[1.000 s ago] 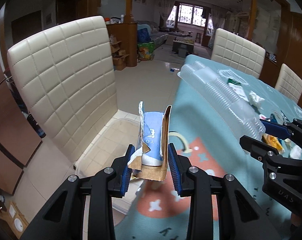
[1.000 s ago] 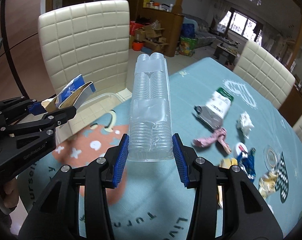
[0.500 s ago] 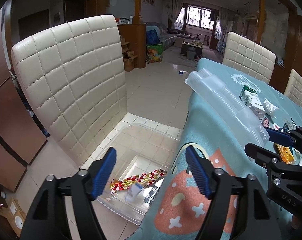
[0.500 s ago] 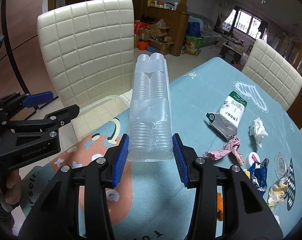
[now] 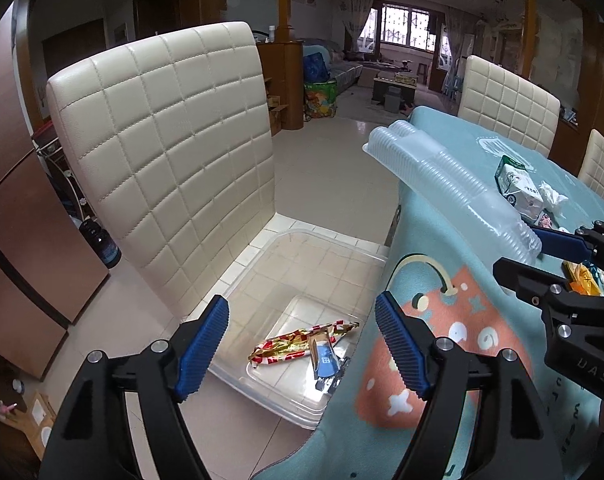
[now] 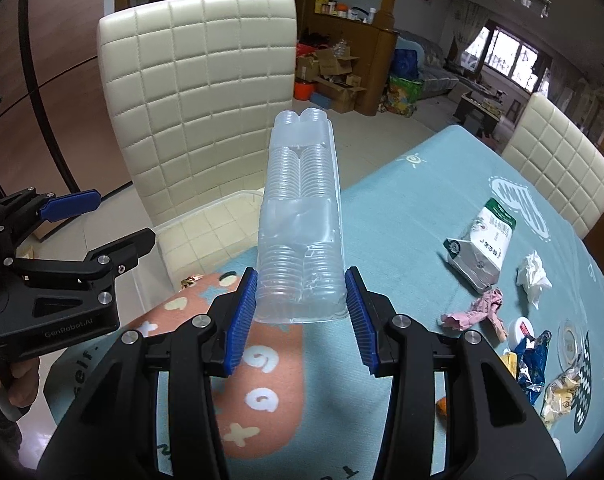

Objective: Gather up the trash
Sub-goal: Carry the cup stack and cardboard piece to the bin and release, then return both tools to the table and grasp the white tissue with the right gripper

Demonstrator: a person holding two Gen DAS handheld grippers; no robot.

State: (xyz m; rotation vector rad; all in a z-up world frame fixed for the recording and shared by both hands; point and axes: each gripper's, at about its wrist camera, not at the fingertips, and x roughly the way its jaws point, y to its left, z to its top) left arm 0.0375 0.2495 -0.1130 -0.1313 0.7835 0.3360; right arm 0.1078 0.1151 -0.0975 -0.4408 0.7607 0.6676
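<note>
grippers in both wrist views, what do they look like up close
Both are matte black plastic frames with silver screw heads. The left gripper and right gripper each end in two fingers faced with ribbed blue pads. The left gripper's body carries pale lettering. No cables or sleeves are visible.

A cream quilted chair [image 5: 174,168] stands beside the teal patterned tablecloth [image 6: 413,208], cardboard boxes [image 6: 333,68] behind.

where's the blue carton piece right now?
Left wrist view: the blue carton piece lies in the clear plastic bin on the floor, beside the red-gold wrapper, below the open left gripper.
</note>
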